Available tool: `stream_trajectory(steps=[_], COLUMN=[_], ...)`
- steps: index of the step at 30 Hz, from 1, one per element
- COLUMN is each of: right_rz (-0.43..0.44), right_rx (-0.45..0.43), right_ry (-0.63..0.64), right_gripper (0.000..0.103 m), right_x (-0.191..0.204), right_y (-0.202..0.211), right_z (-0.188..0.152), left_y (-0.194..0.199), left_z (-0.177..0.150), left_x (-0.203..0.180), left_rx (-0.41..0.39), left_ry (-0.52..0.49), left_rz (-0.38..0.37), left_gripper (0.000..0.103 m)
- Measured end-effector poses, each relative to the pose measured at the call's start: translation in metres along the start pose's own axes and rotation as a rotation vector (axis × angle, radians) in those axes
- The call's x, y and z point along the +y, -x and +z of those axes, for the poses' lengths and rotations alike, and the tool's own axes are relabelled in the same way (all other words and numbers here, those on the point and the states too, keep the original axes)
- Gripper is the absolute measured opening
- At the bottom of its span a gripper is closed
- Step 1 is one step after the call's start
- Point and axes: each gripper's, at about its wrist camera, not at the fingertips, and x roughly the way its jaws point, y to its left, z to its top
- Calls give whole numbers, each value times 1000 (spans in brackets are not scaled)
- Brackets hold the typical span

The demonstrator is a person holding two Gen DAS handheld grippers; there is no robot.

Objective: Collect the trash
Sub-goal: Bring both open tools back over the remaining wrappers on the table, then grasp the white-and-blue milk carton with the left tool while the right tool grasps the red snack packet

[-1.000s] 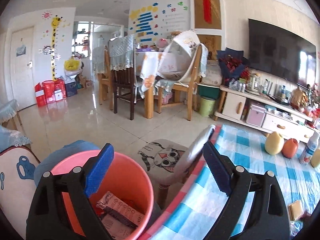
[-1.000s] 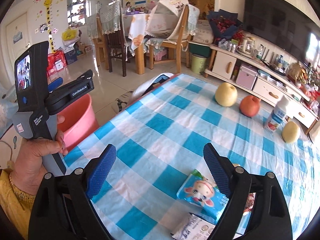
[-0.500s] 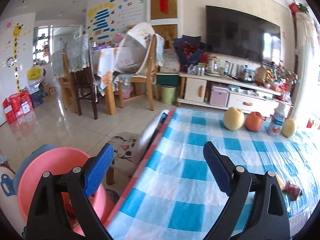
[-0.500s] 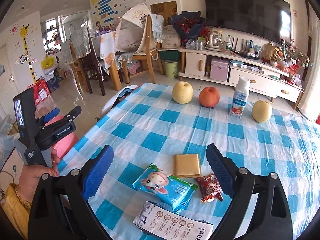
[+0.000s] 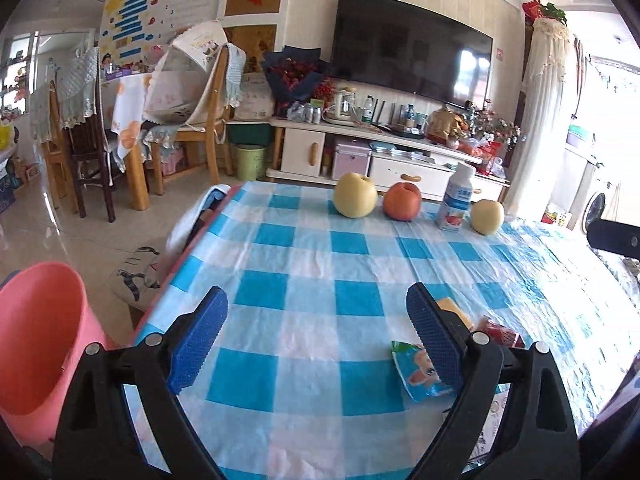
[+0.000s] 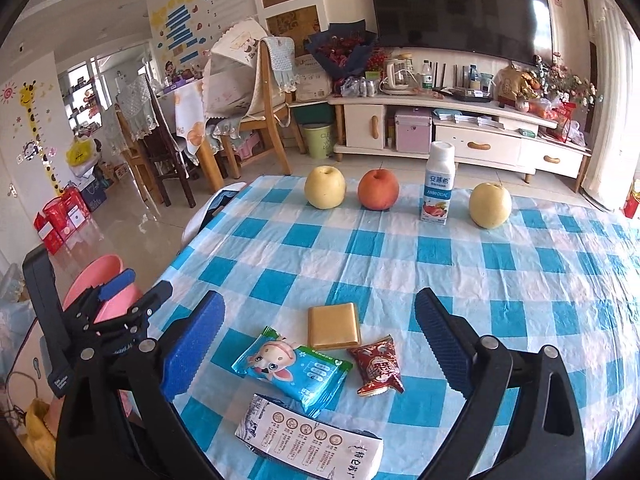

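Observation:
Several wrappers lie on the checked tablecloth [image 6: 400,248]: a blue cartoon wrapper [image 6: 292,368], a gold square packet [image 6: 334,326], a red wrapper [image 6: 378,364] and a white printed packet [image 6: 308,436]. My right gripper [image 6: 320,296] hovers over them with its jaws opening and nothing gripped. My left gripper [image 5: 316,296] is open and empty above the table's left part. The blue wrapper [image 5: 412,372] and red wrapper [image 5: 500,332] sit by its right finger. The pink bucket [image 5: 40,328] stands on the floor left of the table.
Two yellow apples [image 6: 325,187] [image 6: 490,205], a red apple [image 6: 378,190] and a milk bottle [image 6: 438,184] line the table's far side. A cat-print stool [image 5: 138,276] and a white chair back [image 5: 188,220] stand off the left edge.
My left gripper swung right, from above the pink bucket to over the tablecloth. My right gripper shifted so the wrappers now lie between its fingers, and its jaws spread slightly wider.

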Motion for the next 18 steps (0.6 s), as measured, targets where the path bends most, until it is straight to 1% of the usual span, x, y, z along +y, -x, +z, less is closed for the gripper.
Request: stream_trajectory(steps=[5,11,13,15,18], right_rz=[-7,-9,-11,-11,-10], right_rx=[-3,2,0,-2,-8], right_ry=[-33,-65,-76,-91,-118], right_gripper=[95,95,95,95,95], right_x=[-18,-37,-44,-51,-61], right_y=[7,14,16,18,22], right_z=[0,-2,-3,-3,-4], left_y=[3,13,17,20,26], left_z=[-16,-39,-50,-60,-78], left_x=[-26,-68,-82,-91,-102], left_rx=[53,110,147,184,253], left_ry=[-49,-143,-161,-152,-103], left_rz=[-60,-181,-228,-267,-357], left_gripper=[92,92,92,92,92])
